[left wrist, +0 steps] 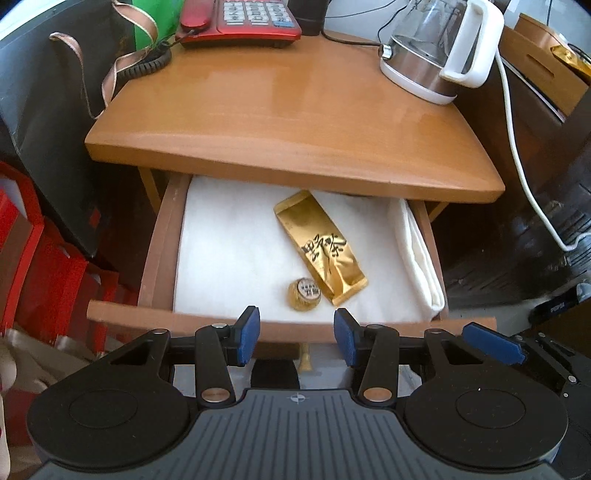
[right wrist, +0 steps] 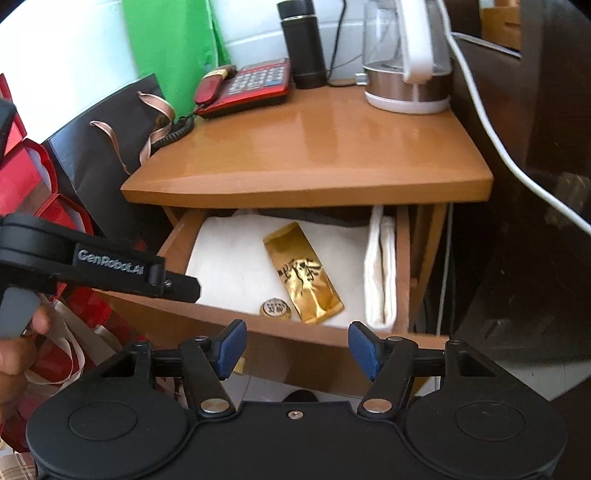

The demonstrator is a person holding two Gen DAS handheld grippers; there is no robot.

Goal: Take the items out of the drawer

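Note:
The wooden drawer [left wrist: 162, 243] [right wrist: 306, 328] stands pulled out under the small table top. On its white liner lie a gold foil tea packet [left wrist: 319, 245] [right wrist: 301, 273] with black characters and a small round gold-wrapped piece [left wrist: 303, 292] [right wrist: 275, 308] beside its near end. A folded white cloth [left wrist: 419, 254] [right wrist: 380, 273] lies along the drawer's right side. My left gripper [left wrist: 297, 334] hovers open over the drawer's front rail, nothing between its blue pads. My right gripper [right wrist: 297, 347] is open too, just in front of the rail, empty.
On the table top [left wrist: 295, 110] stand a red telephone [left wrist: 240, 22], a glass kettle with white handle [left wrist: 439, 48] and a black flask [right wrist: 301, 44]. A dark paper bag [left wrist: 48, 110] and red bags [left wrist: 22, 258] stand left. A white cable [left wrist: 517, 155] hangs right.

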